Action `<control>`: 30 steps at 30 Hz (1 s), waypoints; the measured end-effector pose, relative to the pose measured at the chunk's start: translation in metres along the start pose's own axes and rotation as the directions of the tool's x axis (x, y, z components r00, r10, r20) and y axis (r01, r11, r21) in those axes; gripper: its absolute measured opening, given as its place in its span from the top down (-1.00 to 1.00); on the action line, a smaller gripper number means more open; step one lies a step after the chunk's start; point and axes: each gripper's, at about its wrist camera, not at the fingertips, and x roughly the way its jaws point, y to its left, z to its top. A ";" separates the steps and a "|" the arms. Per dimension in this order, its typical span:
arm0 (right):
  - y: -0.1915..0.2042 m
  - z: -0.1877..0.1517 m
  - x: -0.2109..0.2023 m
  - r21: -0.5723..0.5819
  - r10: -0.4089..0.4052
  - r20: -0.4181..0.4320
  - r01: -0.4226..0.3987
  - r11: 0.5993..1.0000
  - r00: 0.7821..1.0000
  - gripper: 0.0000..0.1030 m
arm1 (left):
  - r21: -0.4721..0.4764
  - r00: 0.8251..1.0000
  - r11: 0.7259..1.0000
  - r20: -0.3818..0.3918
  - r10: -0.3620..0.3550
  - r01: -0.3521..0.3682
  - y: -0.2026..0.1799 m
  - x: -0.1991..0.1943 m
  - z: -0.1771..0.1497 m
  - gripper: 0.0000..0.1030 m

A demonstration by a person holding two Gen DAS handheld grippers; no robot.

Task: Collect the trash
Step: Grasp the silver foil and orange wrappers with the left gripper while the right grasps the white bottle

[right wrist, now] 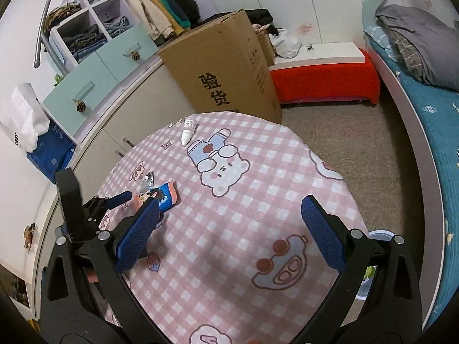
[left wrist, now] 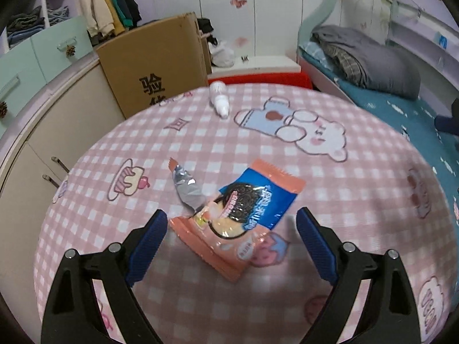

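Table (left wrist: 358,172), round, covered in a pink checked cloth with cartoon bears and cakes. It carries all three pieces of trash. Behind it stands a tall cardboard box (left wrist: 160,66); a bed with a teal cover (right wrist: 430,120) lies to the right.

Cookie wrapper (left wrist: 241,215): salmon-pink and blue foil pack with a sandwich-cookie print, lying flat near the table's left side, one crimped end towards the left gripper. Judged light, thin, crinkly and slippery; it looks flattened, so probably empty. Pads closing straight down on a flat film would likely slide off. Better hold, in my judgement: come in low and pinch across the crimped end seam or a raised corner, where the film is stiffest.

Torn foil strip (left wrist: 186,186): silver with a pink tip, crumpled, touching the wrapper's far-left edge. Very light; its crumples stand up and should give the pads something to bite.

Small white dropper bottle (left wrist: 219,100): lying on its side near the far edge of the table, well apart from the wrappers. Rigid, round, may roll; grip across the body.

Left gripper (left wrist: 232,223): jaws wide, nothing held, blue pads straddling the near end of the cookie wrapper without touching it.

Right gripper (right wrist: 229,229): jaws wide, empty, above bare cloth, to the right of the wrapper.
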 end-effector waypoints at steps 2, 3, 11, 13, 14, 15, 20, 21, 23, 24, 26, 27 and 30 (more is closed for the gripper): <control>0.003 0.002 0.005 -0.006 -0.002 -0.006 0.002 1.000 1.000 -0.88 | 0.005 1.000 1.000 -0.007 -0.019 0.020 0.001 0.004 0.001 -0.64; 0.005 0.004 0.010 -0.012 -0.004 -0.011 0.004 1.000 1.000 -0.88 | 0.003 0.999 0.999 -0.009 -0.039 0.039 0.002 0.006 0.001 -0.49; 0.024 0.023 0.050 -0.061 -0.011 -0.047 0.008 0.998 0.999 -0.88 | -0.070 0.996 0.993 0.020 -0.091 0.092 0.021 0.008 0.004 0.51; 0.030 0.029 0.062 -0.072 -0.011 -0.056 0.007 0.997 0.998 -0.88 | -0.097 0.993 0.989 0.026 -0.114 0.116 0.027 0.007 0.004 0.61; 0.033 0.031 0.068 -0.077 -0.011 -0.061 0.006 0.997 0.998 -0.88 | -0.119 0.991 0.984 0.032 -0.129 0.132 0.031 0.007 0.003 0.63; 0.037 0.035 0.075 -0.083 -0.011 -0.065 0.006 0.997 0.998 -0.88 | -0.137 0.990 0.981 0.040 -0.135 0.139 0.035 0.006 0.003 0.64; 0.060 0.051 0.118 -0.157 -0.048 -0.082 0.035 0.987 0.995 -0.88 | -0.220 0.986 0.963 0.098 -0.136 0.154 0.057 -0.005 0.000 0.67; 0.063 0.054 0.127 -0.162 -0.050 -0.089 0.035 0.986 0.995 -0.88 | -0.232 0.985 0.960 0.108 -0.132 0.154 0.060 -0.007 0.000 0.67; 0.070 0.060 0.149 -0.185 -0.066 -0.094 0.048 0.982 0.993 -0.88 | -0.259 0.985 0.955 0.132 -0.110 0.141 0.068 -0.014 0.000 0.67; 0.073 0.062 0.159 -0.197 -0.078 -0.093 0.059 0.979 0.993 -0.87 | -0.280 0.984 0.950 0.146 -0.099 0.137 0.073 -0.018 0.000 0.67; 0.076 0.067 0.179 -0.211 -0.095 -0.098 0.073 0.975 0.991 -0.87 | -0.311 0.984 0.942 0.165 -0.075 0.124 0.081 -0.021 0.000 0.67; 0.077 0.069 0.185 -0.208 -0.093 -0.100 0.071 0.976 0.991 -0.84 | -0.325 0.983 0.939 0.175 -0.056 0.112 0.085 -0.023 0.000 0.67; 0.083 0.076 0.199 -0.211 -0.091 -0.094 0.070 0.975 0.991 -0.57 | -0.365 0.980 0.928 0.201 -0.008 0.082 0.094 -0.023 0.000 0.67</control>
